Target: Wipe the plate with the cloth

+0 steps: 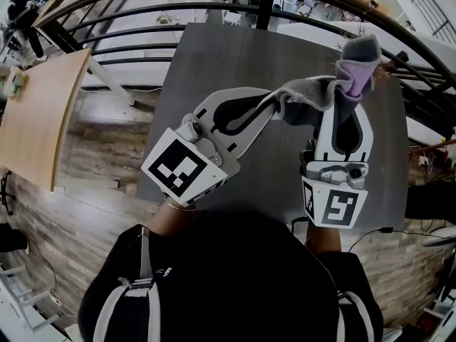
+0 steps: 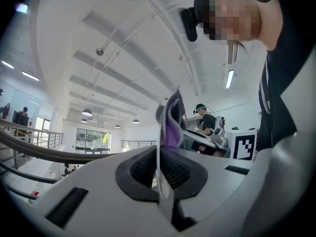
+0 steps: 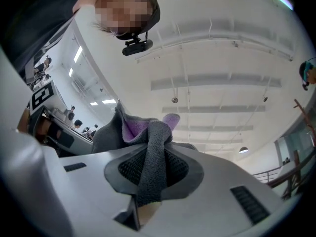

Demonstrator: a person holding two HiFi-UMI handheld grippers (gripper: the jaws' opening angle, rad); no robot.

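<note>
Jaws of right tool (image 1: 347,102) clamped on grey-purple cloth (image 1: 354,68); left tool (image 1: 265,111) pinched on thin white plate (image 2: 159,154) edge, cloth bunched at its far rim, above dark surface (image 1: 214,63).

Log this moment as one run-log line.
left gripper: shut on plate | right gripper: shut on cloth | cloth over plate rim | both above table
</note>
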